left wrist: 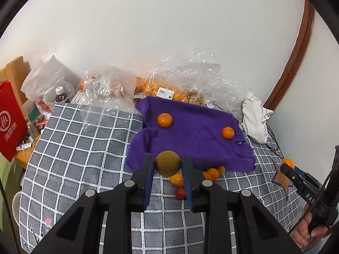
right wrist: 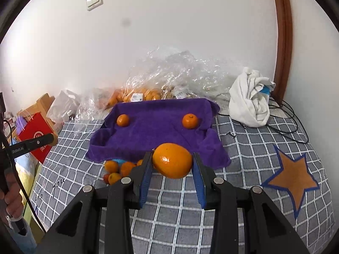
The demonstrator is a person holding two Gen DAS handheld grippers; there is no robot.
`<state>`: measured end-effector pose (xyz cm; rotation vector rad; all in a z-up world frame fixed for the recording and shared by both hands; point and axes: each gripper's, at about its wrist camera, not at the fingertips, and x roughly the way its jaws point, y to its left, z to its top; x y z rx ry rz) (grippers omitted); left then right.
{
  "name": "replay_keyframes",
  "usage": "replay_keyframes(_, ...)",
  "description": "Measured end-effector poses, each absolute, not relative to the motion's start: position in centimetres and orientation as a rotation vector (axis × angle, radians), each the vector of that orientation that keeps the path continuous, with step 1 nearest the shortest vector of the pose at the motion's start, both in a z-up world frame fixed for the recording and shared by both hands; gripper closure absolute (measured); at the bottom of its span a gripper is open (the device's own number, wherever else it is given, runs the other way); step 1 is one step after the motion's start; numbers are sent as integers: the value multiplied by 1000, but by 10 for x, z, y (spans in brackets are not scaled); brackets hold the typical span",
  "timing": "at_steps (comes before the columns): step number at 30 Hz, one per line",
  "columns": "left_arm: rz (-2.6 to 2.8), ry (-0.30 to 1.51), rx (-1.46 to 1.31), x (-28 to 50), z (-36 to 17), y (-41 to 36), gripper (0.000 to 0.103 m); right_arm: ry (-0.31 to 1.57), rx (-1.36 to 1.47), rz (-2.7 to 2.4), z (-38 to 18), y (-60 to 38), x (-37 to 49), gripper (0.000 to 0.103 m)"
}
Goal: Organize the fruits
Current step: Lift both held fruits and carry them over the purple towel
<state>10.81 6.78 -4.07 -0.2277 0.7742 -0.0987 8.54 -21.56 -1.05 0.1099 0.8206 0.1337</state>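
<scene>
Now the left gripper (left wrist: pixel 167 163) is holding a brown fruit (left wrist: pixel 167 163) and the right gripper (right wrist: pixel 172 160) is holding an orange (right wrist: pixel 172 160), both near the purple towel (right wrist: pixel 156 131).

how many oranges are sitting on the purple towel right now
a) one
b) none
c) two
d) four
c: two oranges lie apart on the purple towel, one at its left and one at its right; the other loose fruit sits off the towel's near edge, and each gripper grips a fruit of its own.
</scene>
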Motion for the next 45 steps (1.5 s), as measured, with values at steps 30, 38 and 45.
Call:
replay_keyframes(30, -112, 900, -263, 263, -107, 75, 78, 915, 117, 93, -88, -221, 228, 67)
replay_keyframes(38, -167, 940, -250, 283, -137, 54, 78, 968, 113, 93, -129, -221, 244, 67)
replay_keyframes(45, -222, 889, -243, 277, -146, 46, 78, 934, 101, 115, -141, -220, 242, 67)
